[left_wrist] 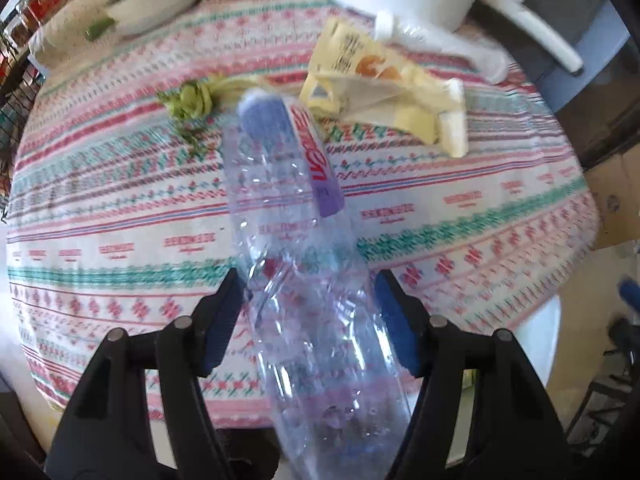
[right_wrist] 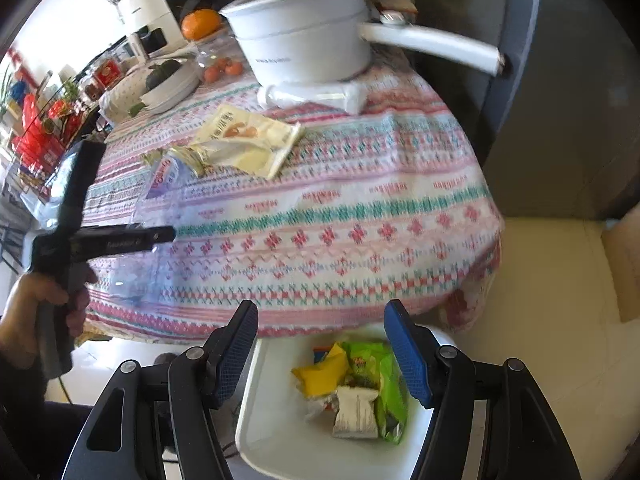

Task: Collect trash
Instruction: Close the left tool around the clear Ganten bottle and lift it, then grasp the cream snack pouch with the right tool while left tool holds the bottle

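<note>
My left gripper [left_wrist: 310,298] is shut on a clear plastic bottle [left_wrist: 296,240] with a purple label, held above the patterned tablecloth [left_wrist: 120,208]. The bottle also shows in the right wrist view [right_wrist: 160,184], with the left gripper's black body [right_wrist: 100,240] and a hand at the left. A yellow torn carton [left_wrist: 384,96] and green vegetable scraps [left_wrist: 192,100] lie on the table; the carton shows in the right wrist view [right_wrist: 248,140]. My right gripper [right_wrist: 320,344] is open and empty above a white bin [right_wrist: 280,440] holding wrappers [right_wrist: 360,384].
A white pot [right_wrist: 304,40] with a long handle stands at the table's back, on a white pad. A bowl [right_wrist: 168,84], oranges [right_wrist: 200,22] and a white appliance [right_wrist: 148,20] sit further back. A cardboard box [right_wrist: 624,264] stands on the floor at the right.
</note>
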A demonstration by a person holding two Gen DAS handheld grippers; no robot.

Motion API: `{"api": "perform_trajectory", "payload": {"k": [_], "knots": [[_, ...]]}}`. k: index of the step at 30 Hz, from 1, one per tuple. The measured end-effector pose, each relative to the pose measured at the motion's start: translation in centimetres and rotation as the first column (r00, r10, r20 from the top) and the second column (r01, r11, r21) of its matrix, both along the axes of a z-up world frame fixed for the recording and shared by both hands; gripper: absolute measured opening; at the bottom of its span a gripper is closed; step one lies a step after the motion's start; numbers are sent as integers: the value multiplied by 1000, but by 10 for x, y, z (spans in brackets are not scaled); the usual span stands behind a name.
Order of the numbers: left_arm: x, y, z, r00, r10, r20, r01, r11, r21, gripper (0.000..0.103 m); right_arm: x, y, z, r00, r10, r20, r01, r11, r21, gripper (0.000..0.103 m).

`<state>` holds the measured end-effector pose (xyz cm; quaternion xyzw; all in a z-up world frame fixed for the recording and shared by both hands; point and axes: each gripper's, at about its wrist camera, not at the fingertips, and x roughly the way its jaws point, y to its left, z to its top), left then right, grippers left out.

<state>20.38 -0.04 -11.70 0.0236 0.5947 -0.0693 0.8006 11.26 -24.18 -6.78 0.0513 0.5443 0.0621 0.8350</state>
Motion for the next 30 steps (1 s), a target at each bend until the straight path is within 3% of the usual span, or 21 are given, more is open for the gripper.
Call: {"api": "perform_trajectory", "payload": {"k": [5,13,22,27,30], "knots": [[-37,18,39,996,-42,84,46,998,-53,67,23,27,10,995,74,65,-73,997,-23,67],[-57,51,52,987,14,157,8,990,-141,67,77,91,-6,970,219,103,-211,974,-82,66],[-60,71,70,964,13,265,11,996,-89,67,149,141,-43,940,329,90,-303,927,-223,60],[-56,76,71,961,16,275,7,997,-82,67,176,154,-60,925,371,84,-332,895,-300,54],[-54,77,69,962,24,271,-1,997,-82,67,186,160,-68,910,408,74,-364,870,-332,44]]}}
